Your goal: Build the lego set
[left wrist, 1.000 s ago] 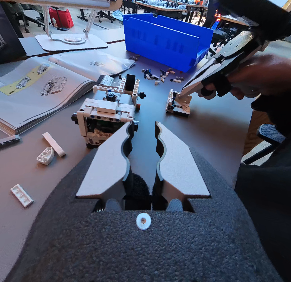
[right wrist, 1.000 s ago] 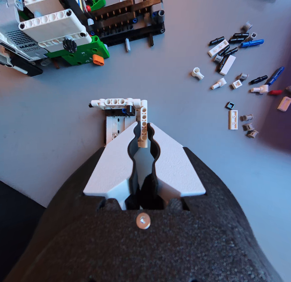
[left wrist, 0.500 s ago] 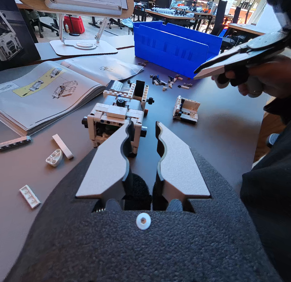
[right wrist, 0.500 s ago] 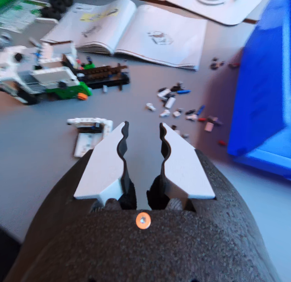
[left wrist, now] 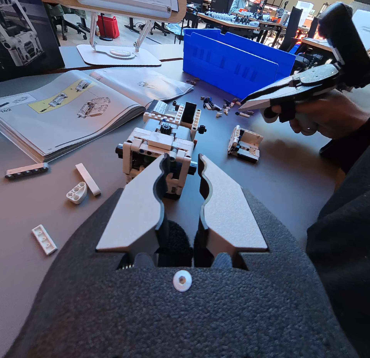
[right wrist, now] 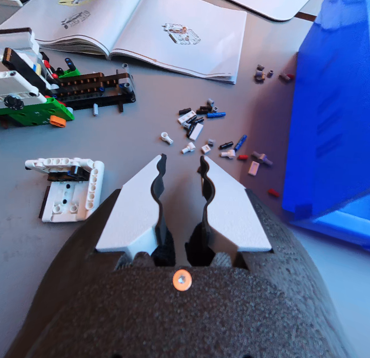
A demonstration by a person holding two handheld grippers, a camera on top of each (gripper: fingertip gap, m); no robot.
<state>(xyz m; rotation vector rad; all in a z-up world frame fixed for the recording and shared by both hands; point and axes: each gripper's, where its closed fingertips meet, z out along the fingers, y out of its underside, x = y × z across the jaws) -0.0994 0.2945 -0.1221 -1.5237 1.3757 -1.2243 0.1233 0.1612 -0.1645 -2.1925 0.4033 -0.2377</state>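
Instruction booklet (left wrist: pixel 66 106) lies open on the grey table (left wrist: pixel 280 188), printed pages with diagrams; text left unquoted. Partly built truck model (left wrist: pixel 158 148), white with black and green parts, stands just ahead of the left gripper (left wrist: pixel 181 164), jaws parted, nothing held. White sub-assembly (right wrist: pixel 68 188) sits apart. Right gripper (right wrist: pixel 183 162) hovers, jaws apart and empty, near loose pins (right wrist: pixel 208 132) beside blue bin (right wrist: pixel 330 118).
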